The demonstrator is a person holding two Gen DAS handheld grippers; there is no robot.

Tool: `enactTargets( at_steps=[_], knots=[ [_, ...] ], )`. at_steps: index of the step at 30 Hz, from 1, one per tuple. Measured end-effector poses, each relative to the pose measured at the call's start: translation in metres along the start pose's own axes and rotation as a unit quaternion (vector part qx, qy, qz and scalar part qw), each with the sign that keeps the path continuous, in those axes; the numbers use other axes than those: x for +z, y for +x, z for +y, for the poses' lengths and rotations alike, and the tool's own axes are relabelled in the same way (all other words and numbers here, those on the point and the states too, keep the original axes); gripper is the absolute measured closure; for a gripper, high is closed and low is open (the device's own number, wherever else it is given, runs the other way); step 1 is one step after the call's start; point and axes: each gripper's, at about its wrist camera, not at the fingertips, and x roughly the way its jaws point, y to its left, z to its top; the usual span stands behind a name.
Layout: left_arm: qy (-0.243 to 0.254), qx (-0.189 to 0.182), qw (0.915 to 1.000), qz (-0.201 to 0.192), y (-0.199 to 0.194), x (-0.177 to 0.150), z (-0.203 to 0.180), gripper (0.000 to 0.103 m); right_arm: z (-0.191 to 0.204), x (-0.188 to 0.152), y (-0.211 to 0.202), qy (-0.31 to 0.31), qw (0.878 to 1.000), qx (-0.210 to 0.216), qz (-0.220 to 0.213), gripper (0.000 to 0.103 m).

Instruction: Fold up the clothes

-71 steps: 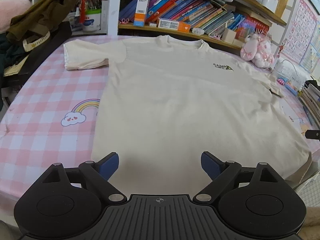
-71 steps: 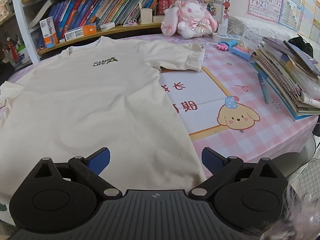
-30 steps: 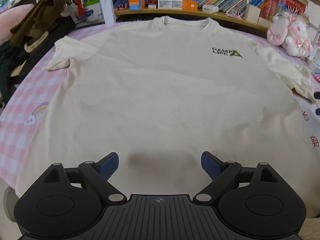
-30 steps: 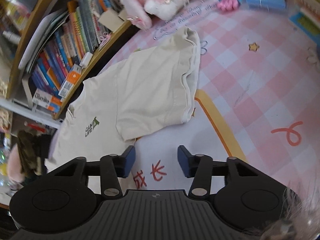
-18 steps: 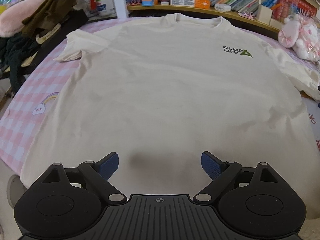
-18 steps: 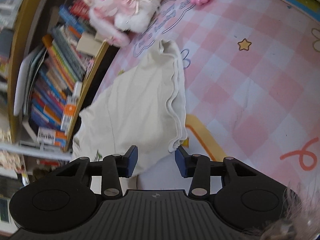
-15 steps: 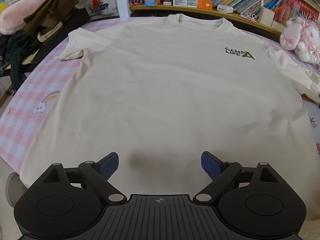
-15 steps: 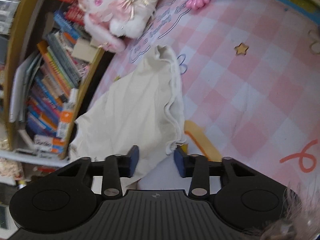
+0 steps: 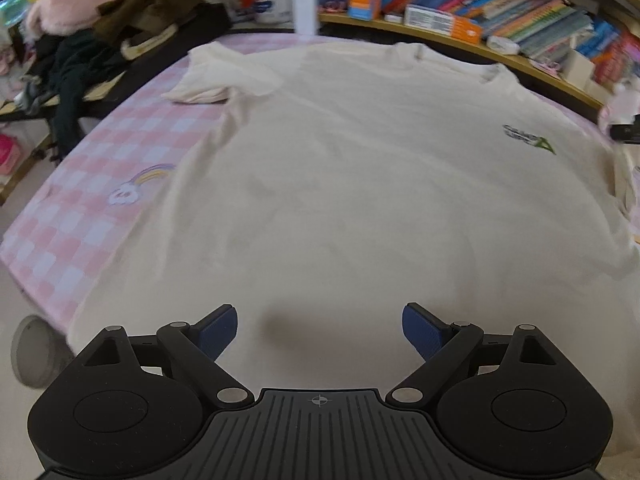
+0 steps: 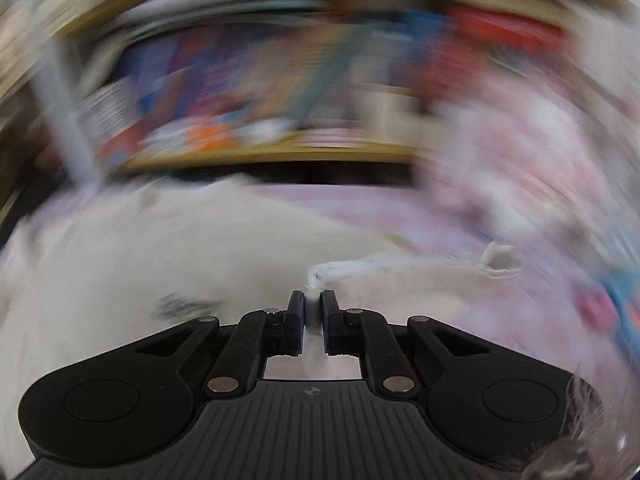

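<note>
A cream T-shirt (image 9: 360, 168) with a small green chest logo (image 9: 528, 138) lies flat, front up, on the pink checked tablecloth (image 9: 92, 208). Its one sleeve (image 9: 208, 76) spreads out at the far left. My left gripper (image 9: 318, 326) hovers open over the shirt's lower part, nothing between its blue pads (image 9: 218, 326). In the blurred right wrist view my right gripper (image 10: 313, 300) is shut on the hem of the shirt's other sleeve (image 10: 400, 270), lifted off the table; the sleeve edge trails to the right. The shirt body (image 10: 140, 264) lies below and left.
A bookshelf (image 9: 500, 20) packed with books runs along the table's far side. Dark clothes and a pink plush (image 9: 72, 16) are piled at the far left. The table's near-left edge (image 9: 24, 272) drops off beside the shirt. A pink plush toy (image 10: 520, 148) shows blurred at the right.
My right gripper closed on the sleeve hem, rolled and swung up and over with it. The left gripper drifted a little, its view sliding right across the shirt, jaws still wide.
</note>
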Motion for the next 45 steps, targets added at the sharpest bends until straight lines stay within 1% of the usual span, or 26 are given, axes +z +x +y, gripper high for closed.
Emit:
enactTargets(
  at_steps=[2,3,4,5,6,7,11,15,19,21,23,27,30,32,37,40,45],
  knots=[
    [-0.008,0.003,0.9999,0.005,0.001,-0.001,0.004,0.011,0.034,-0.001,0.014,-0.072,0.995,0.059,0.038,0.094],
    [-0.010,0.004,0.9999,0.006,0.001,-0.002,0.005,0.011,0.047,-0.007,0.023,-0.096,0.991,0.078,0.058,0.094],
    [-0.010,0.005,0.9999,0.008,0.001,-0.002,0.006,0.011,0.055,-0.014,0.030,-0.106,0.988,0.087,0.071,0.086],
    [-0.009,0.006,0.9999,0.008,0.001,-0.003,0.006,0.011,0.058,-0.019,0.034,-0.104,0.987,0.093,0.080,0.072],
    [-0.007,0.007,0.9999,0.008,0.001,-0.003,0.006,0.011,0.058,-0.023,0.036,-0.097,0.987,0.097,0.087,0.065],
    [-0.006,0.007,0.9999,0.009,0.002,-0.004,0.006,0.011,0.059,-0.027,0.039,-0.089,0.986,0.102,0.093,0.062],
    [-0.004,0.008,0.9999,0.008,0.003,-0.003,0.006,0.011,0.051,-0.033,0.029,-0.066,0.984,0.139,0.094,0.060],
    [-0.006,0.006,1.0000,0.002,0.003,-0.002,0.003,0.011,0.043,-0.035,0.014,-0.043,0.984,0.154,0.079,0.057],
    [-0.010,0.005,0.9999,-0.003,0.004,0.001,-0.001,0.011,0.038,-0.049,0.003,-0.034,0.985,0.149,0.081,0.055],
    [-0.010,0.003,0.9999,-0.007,0.005,0.003,-0.004,0.011,0.036,-0.056,-0.003,-0.032,0.986,0.144,0.080,0.053],
    [-0.007,0.000,0.9999,-0.011,0.007,0.005,-0.008,0.011,0.034,-0.063,-0.011,-0.027,0.987,0.140,0.076,0.044],
    [0.005,-0.005,0.9999,-0.015,0.010,0.010,-0.019,0.011,0.033,-0.077,-0.023,-0.025,0.989,0.125,0.071,0.041],
    [0.014,-0.013,0.9997,-0.016,0.011,0.012,-0.028,0.011,0.030,-0.086,-0.031,-0.018,0.992,0.099,0.070,0.040],
    [0.027,-0.019,0.9992,-0.021,0.010,0.012,-0.035,0.011,0.027,-0.091,-0.037,-0.013,0.994,0.081,0.067,0.036],
    [0.061,-0.026,0.9973,-0.031,0.007,0.014,-0.050,0.011,0.013,-0.103,-0.048,0.010,0.997,0.037,0.060,0.035],
    [0.076,-0.029,0.9961,-0.036,0.004,0.015,-0.055,0.011,0.007,-0.107,-0.050,0.026,0.998,0.010,0.054,0.028],
    [0.083,-0.027,0.9952,-0.044,0.000,0.014,-0.055,0.011,0.007,-0.111,-0.052,0.034,0.998,-0.003,0.052,0.026]
  ],
)
